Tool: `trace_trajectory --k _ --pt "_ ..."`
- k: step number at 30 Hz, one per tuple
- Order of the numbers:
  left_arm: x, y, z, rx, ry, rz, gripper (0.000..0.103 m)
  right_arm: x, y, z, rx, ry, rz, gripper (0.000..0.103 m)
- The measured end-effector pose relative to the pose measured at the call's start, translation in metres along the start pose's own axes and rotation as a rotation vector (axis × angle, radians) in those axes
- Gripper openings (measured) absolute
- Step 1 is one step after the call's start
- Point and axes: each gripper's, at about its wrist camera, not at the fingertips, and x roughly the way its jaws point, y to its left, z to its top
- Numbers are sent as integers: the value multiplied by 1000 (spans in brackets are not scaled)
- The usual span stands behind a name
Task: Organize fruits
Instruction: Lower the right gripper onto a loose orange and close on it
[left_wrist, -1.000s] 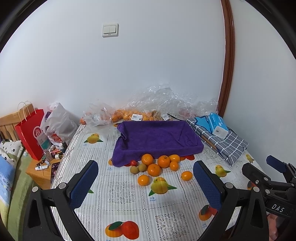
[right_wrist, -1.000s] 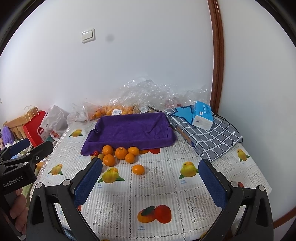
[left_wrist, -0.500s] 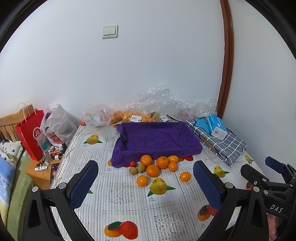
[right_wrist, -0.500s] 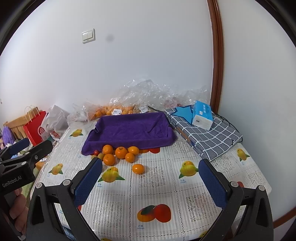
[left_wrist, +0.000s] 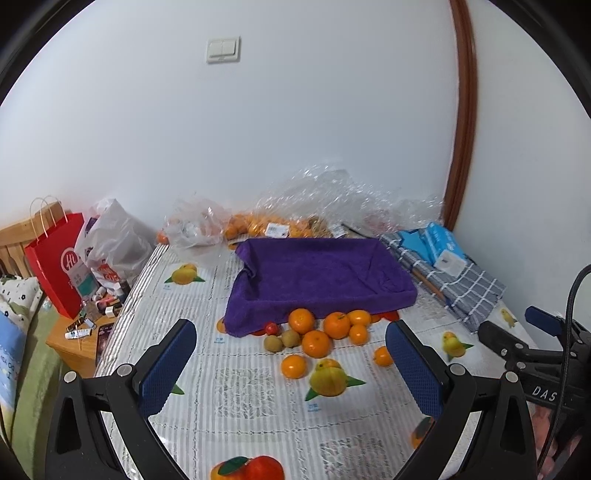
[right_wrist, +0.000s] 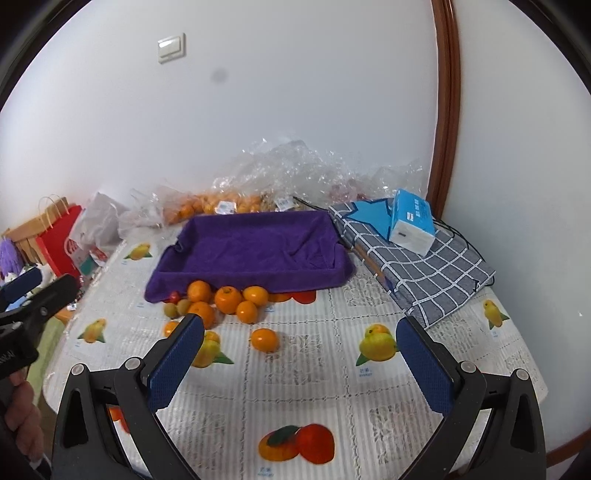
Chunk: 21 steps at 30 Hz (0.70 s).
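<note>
Left hand-held gripper (left_wrist: 291, 363): we log it wide open, empty, above the counter (left_wrist: 236, 391). Fruits (left_wrist: 314, 332): oranges, two kiwis and one small red fruit clustered against the near edge of the purple towel-lined tray (left_wrist: 317, 273), one orange (right_wrist: 264, 339) lying apart. Right hand-held gripper (right_wrist: 299, 354): wide open, empty. Tissue box (right_wrist: 412, 223): on checked cloth at the counter's right edge

Orange mandarins (left_wrist: 315, 342) sit by a purple towel (left_wrist: 317, 273), with brownish-green kiwis (left_wrist: 273, 343) alongside. The tablecloth (right_wrist: 295, 369) is white-grey with printed yellow and orange fruit. A navy checked cloth (right_wrist: 424, 266) carries a blue-white tissue pack (right_wrist: 412, 221).
</note>
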Motion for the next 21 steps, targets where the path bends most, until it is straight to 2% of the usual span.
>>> trace_trajectory --k 3,6,9,10,14,18,21 --pt "22 9 -6 -5 38 8 103 24 -2 -3 -2 49 -58 103" --pt "45 17 -16 -12 78 12 103 52 -6 -9 1 118 -65 103" --pt "68 26 -30 -15 120 26 100 78 -10 -22 0 173 -21 103" --pt "76 30 -35 -18 136 31 97 86 -11 -28 -1 176 -11 103" --pt "103 43 -52 -30 206 44 93 111 -17 -48 52 181 23 102" --pt "115 54 -60 -27 225 34 90 138 -8 -58 36 257 64 93" --pt "125 62 -65 -53 265 3 90 150 2 -63 16 271 87 87"
